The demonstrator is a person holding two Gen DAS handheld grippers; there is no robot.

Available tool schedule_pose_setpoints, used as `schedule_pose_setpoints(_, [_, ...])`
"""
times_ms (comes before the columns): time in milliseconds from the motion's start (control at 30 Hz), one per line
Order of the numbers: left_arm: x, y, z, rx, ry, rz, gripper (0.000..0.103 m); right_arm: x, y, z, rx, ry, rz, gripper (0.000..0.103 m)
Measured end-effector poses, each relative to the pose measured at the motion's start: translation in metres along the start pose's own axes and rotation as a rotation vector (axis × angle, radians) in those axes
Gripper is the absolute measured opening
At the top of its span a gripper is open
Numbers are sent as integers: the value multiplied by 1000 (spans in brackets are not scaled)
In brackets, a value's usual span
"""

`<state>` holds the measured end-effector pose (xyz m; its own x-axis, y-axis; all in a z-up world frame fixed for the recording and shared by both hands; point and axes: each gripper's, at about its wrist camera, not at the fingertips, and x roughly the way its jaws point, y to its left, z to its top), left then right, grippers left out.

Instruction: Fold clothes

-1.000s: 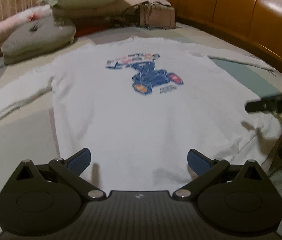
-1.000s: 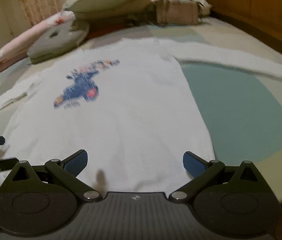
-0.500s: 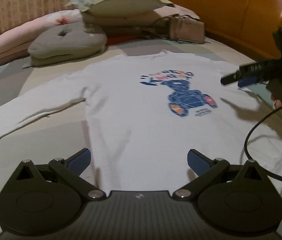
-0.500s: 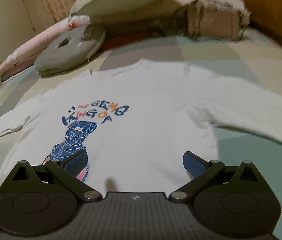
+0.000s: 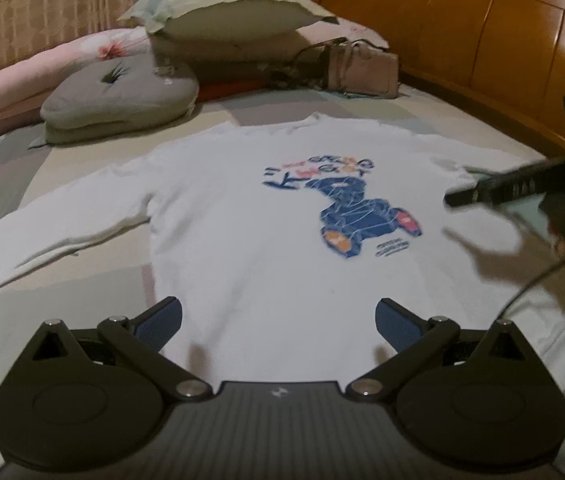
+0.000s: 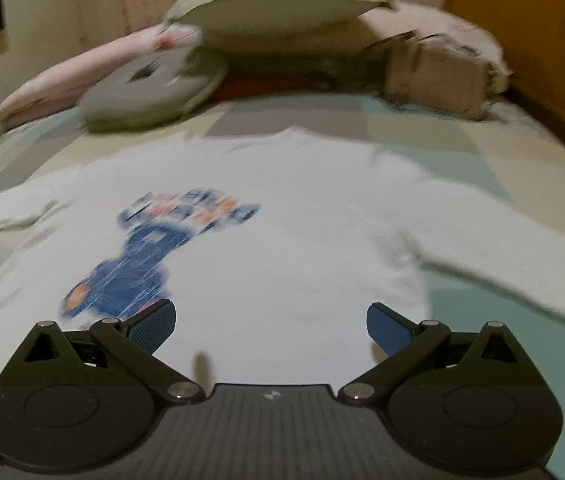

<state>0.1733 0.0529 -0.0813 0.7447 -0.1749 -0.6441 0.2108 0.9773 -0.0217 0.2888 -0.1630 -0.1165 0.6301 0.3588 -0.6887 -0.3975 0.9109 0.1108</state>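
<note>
White long-sleeve shirt [image 5: 266, 240] lies flat, print up, mid-bed [image 5: 10, 184], collar far, both sleeves out to the sides. Left gripper [image 5: 278, 316] and right gripper [image 6: 270, 322] both have fingers spread, nothing held, hovering over the near hem. Risks, as I judge them: right view is blurred, so a fast pinch may miss the edge or take only the top layer. Handbag [image 5: 362, 72] and grey cushion [image 5: 118, 96] sit just past the collar, so a far-side fold could snag them.

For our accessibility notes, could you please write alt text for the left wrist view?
A white long-sleeved shirt with a blue graphic lies flat on a bed, below the open left gripper. The right gripper hovers at right; pillows lie beyond.
</note>
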Motion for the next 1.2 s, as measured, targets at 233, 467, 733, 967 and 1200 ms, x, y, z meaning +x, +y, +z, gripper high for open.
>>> schedule_pose_setpoints(233, [-3, -2, -7, 3, 12, -8, 102, -9, 15, -42, 27, 54, -79, 103])
schedule_pose_setpoints(467, [-1, -9, -1, -29, -1, -46, 102, -24, 19, -54, 61, 66, -137, 103])
schedule_pose_setpoints(733, [1, -20, -4, -5, 20, -75, 102, -52, 38, -68, 61, 66, -134, 103])
schedule_pose_setpoints(967, [18, -14, -19, -88, 108, -155, 102, -50, 47, -87, 44, 49, -164, 103])
schedule_pose_setpoints(1200, [-1, -11, -33, -22, 118, -194, 102, -51, 48, -89, 48, 35, -172, 103])
